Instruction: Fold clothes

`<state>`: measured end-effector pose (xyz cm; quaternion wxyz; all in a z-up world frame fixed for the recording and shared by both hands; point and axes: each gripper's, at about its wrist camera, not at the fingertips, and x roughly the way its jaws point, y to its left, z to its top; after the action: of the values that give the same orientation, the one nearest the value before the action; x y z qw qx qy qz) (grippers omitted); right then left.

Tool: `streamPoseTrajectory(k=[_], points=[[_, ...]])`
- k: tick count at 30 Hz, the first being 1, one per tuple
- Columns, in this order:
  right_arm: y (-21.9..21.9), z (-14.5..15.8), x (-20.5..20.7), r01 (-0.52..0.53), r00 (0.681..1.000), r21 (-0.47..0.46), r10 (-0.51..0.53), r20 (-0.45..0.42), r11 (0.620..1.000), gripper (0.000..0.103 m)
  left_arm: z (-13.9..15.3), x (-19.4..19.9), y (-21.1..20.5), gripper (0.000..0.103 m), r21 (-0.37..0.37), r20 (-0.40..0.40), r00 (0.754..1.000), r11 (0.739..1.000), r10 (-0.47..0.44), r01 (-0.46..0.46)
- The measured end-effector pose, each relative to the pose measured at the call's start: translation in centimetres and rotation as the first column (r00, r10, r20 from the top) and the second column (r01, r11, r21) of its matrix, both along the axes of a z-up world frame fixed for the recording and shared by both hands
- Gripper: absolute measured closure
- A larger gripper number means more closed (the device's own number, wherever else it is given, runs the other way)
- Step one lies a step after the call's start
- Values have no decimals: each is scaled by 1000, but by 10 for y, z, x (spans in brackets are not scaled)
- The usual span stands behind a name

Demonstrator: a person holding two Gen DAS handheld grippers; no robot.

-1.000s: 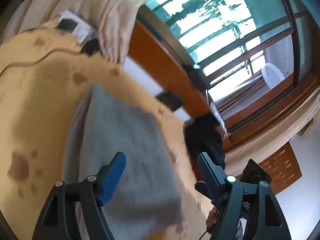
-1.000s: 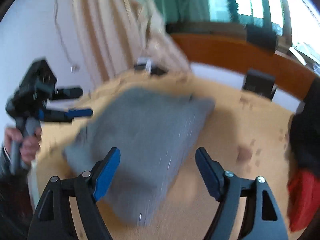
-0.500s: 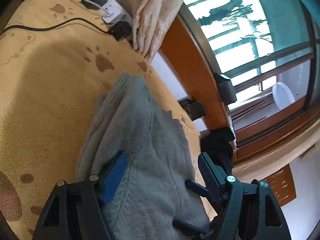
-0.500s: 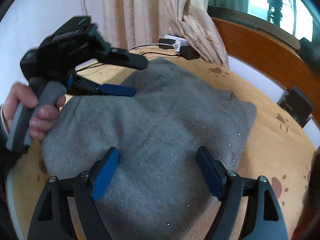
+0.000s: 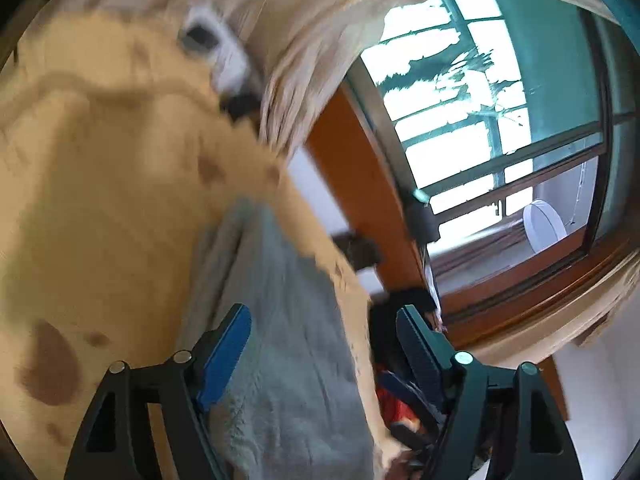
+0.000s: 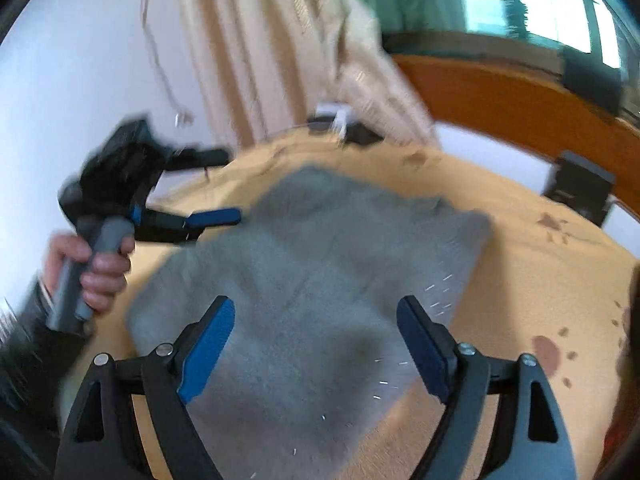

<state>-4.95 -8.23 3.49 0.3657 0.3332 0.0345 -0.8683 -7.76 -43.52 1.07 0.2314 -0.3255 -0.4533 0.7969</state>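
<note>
**Grey knit on the bed, both grippers free**

Bedroom: tan bedspread (image 6: pixel 520 264) with brown paw-print marks, cream curtain (image 6: pixel 280 40) at upper centre, orange wooden frame (image 6: pixel 500 92) and a bright window (image 5: pixel 460 92) beyond. A white power strip (image 5: pixel 224 56) sits at the top of the left wrist view. Both views are motion-blurred.

The grey sweater (image 6: pixel 320 280) lies on the bedspread, filling the middle of the right wrist view as a rough folded rectangle. In the left wrist view it runs from centre to the bottom edge.

My right gripper (image 6: pixel 316 344) is spread wide above the sweater; its jaws have just been opening, with nothing clamped between them. My left gripper (image 5: pixel 324 348) is likewise wide and has just been opening, holding nothing; the sweater shows beyond the gap. In the right wrist view it sits at centre left, its fingers (image 6: pixel 216 216) just beside the sweater's upper-left edge, my hand (image 6: pixel 92 268) on the handle.

Handling judgement: soft, thick, light knit; it will sag and drape, not slip much. Best taken at an edge or corner, pinching through all layers so that the fold stays together.
</note>
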Motion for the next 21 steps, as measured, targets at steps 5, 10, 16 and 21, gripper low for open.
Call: streamPoseTrajectory(k=[5,10,16,21], points=[[35,12,-6,86,993,-92,-78,87,992,0,4,-7,-13,18,-148,89,995,989,37,-24],[48,-5,-8,138,978,-162,-109,176,977,0,-30,-26,-6,18,-86,197,980,996,-17,35],[51,-16,-2,177,969,-163,-143,199,971,0,-45,-37,5,18,-102,223,973,992,-51,76],[21,6,33,121,993,-98,-119,21,988,0,-47,-34,0,18,-47,185,978,993,-94,105]])
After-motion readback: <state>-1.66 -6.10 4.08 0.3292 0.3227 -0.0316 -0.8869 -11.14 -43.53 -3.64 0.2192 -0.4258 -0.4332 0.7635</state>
